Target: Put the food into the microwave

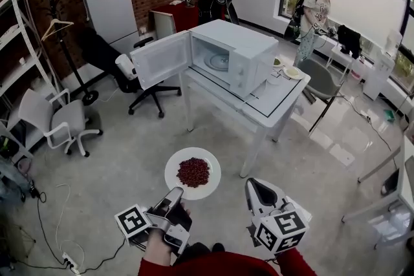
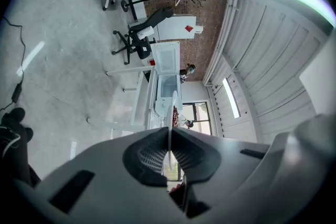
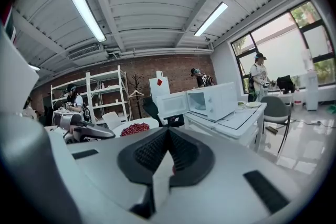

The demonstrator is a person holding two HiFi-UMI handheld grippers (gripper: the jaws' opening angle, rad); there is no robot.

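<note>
Left gripper point(image 1: 173, 194) clamped the near rim of the plate point(image 1: 176, 165) of food point(image 1: 193, 172); the open microwave point(image 1: 239, 48) stood ahead, well apart. Right gripper point(image 1: 254, 187) closed, empty.

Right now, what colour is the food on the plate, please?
The food is dark red; head view.

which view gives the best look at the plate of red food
The head view: it looks down on the whole plate and the red food heaped on it. The left gripper view shows only its thin edge, pinched in the left tongs. The right gripper view shows it small, from the side.
</note>
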